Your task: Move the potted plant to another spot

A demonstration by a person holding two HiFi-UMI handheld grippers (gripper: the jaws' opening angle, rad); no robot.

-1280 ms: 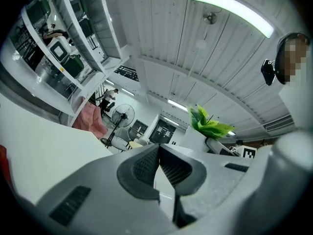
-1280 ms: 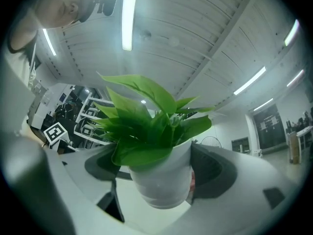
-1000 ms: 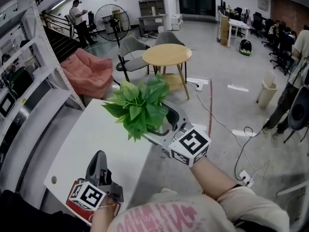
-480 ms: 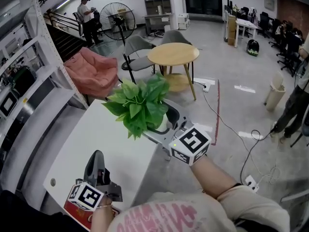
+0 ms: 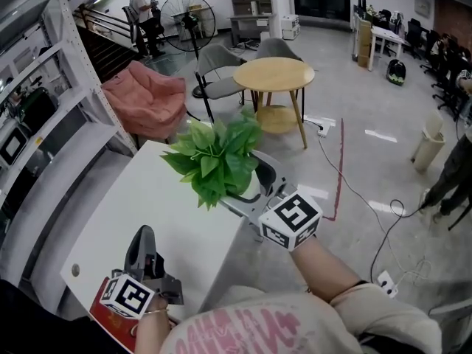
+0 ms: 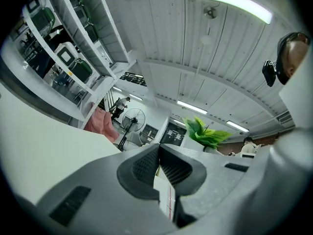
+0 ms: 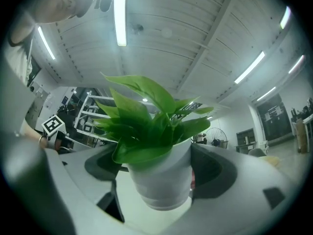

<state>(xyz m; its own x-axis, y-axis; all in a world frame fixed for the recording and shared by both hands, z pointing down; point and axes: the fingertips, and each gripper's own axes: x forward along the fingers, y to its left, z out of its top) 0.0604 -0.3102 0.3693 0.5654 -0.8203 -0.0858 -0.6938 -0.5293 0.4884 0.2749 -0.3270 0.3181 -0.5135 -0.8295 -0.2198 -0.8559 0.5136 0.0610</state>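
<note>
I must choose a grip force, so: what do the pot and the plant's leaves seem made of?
Pot: probably plastic, white, smooth, softly shiny, with a moulded step near its base; glazed ceramic is possible.
Leaves: uniform bright green, slightly glossy, so perhaps artificial; real ones cannot be excluded.

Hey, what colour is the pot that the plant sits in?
Plain white pot, clearest in the right gripper view.
</note>
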